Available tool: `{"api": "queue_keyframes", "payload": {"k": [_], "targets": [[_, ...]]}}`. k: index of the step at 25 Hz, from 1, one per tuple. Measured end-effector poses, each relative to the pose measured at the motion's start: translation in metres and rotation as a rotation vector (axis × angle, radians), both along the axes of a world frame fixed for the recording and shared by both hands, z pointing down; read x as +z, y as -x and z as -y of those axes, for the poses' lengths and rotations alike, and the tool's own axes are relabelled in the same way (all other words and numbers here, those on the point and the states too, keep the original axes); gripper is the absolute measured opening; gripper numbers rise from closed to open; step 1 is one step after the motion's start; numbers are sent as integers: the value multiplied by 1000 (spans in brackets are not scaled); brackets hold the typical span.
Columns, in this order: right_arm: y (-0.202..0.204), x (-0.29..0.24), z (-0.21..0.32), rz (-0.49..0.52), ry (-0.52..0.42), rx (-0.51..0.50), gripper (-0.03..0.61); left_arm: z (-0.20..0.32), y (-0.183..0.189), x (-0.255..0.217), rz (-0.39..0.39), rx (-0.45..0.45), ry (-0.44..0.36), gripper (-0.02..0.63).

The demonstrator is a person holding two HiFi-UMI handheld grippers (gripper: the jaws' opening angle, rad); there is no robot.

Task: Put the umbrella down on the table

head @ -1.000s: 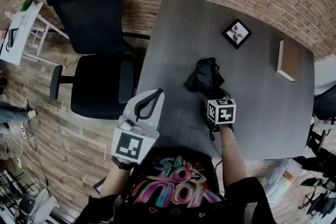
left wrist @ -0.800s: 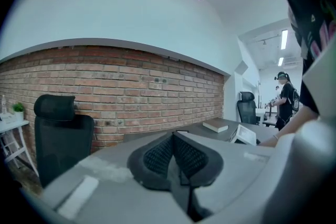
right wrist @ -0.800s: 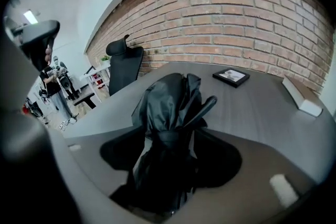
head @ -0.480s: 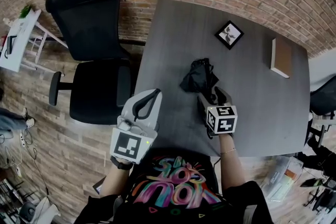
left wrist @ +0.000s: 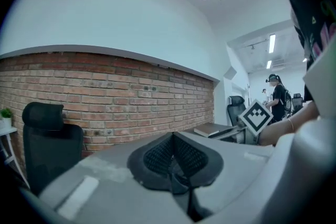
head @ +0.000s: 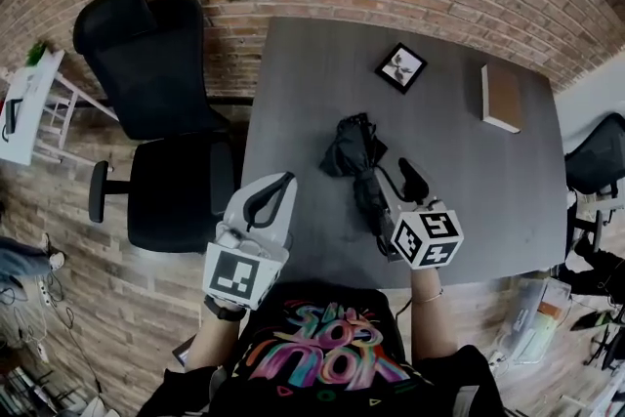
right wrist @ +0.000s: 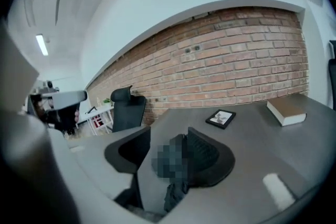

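Note:
The folded black umbrella [head: 356,161] lies on the grey table [head: 312,63], canopy end towards the wall and handle end towards me. My right gripper [head: 393,192] hangs above its near end and touches nothing. Its jaws stand apart and are closing. In the right gripper view the umbrella [right wrist: 176,194] shows below and beyond the gap of the right gripper [right wrist: 169,135], not between the pads. My left gripper [head: 278,186] is held off the table's near left corner. There the left gripper [left wrist: 173,138] is shut, pads together and empty.
A small framed picture [head: 400,66] and a brown book [head: 503,98] lie at the back of the table. A black office chair [head: 161,112] stands left of it, another chair [head: 596,166] at the right. A white shelf [head: 24,93] is far left.
My right gripper has lifted up and back from the umbrella, which stays lying on the table. Its jaws have narrowed a little. The left gripper has hardly moved.

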State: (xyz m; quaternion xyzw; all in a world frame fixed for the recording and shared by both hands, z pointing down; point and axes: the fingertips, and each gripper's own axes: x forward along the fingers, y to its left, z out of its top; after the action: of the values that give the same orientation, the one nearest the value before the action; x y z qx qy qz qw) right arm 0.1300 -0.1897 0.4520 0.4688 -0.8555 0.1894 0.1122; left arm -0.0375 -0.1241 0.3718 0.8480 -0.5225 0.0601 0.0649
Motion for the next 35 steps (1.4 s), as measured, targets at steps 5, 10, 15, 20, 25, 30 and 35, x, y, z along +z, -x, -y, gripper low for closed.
{"api": "queue_keyframes", "payload": {"k": [5,10,15,20,25,30,35], "targets": [[-1,-48,-20,161,-99,-41,171,0,-11,-5,0,40,-11,0],[-4,-84,-45,179,-220,-73,118,-3,-21,-6,-5,72,-7,0],[-7,-98,-70,130,-299,-114,79,-8,-32,-7,-3,94,-12,0],[-25,-102,-82,148,-305,-60,44,-11,-37,-10,-12,100,-16,0],[-48,-104,-86,134,-304,-9,2,-13,-43,-11,-16,101,-18,0],[-63,-103,-86,90,-317,9,0,-10,-44,-11,-28,96,-17,0],[-70,-103,-79,107,-310,15,-2,-3,-39,-10,-25,83,-15,0]]}}
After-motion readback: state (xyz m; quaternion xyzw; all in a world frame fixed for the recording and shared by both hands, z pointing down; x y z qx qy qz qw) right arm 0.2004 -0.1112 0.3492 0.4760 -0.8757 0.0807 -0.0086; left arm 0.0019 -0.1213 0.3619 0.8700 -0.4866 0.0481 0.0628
